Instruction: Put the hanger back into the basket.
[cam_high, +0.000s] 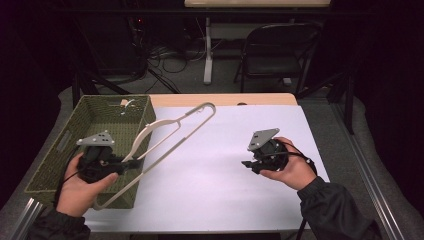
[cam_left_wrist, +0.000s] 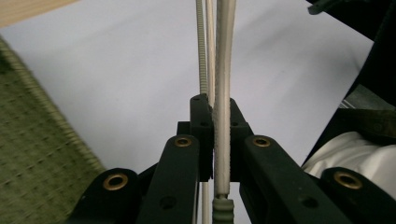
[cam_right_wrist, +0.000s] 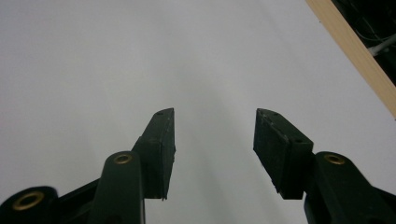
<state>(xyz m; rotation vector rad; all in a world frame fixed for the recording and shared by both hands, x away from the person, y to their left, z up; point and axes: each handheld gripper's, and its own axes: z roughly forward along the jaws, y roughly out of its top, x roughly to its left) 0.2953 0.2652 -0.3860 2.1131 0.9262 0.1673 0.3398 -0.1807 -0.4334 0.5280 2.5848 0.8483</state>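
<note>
A cream plastic clothes hanger (cam_high: 170, 131) hangs tilted in the air over the basket's right rim and the white sheet, its hook toward the far side. My left gripper (cam_high: 131, 164) is shut on the hanger's curved shoulder. In the left gripper view the hanger (cam_left_wrist: 223, 70) runs straight up between the pressed pads, and the left gripper (cam_left_wrist: 216, 140) holds it firmly. My right gripper (cam_high: 246, 164) is held above the white sheet at the right, pointing left. In the right gripper view, the right gripper (cam_right_wrist: 214, 135) stands open with nothing between its jaws.
A green woven basket (cam_high: 55, 152) stands at the left of the table. A white sheet (cam_high: 225, 185) covers most of the wooden tabletop (cam_high: 225, 99). A folding chair (cam_high: 277, 50) and cables on the floor lie beyond the table.
</note>
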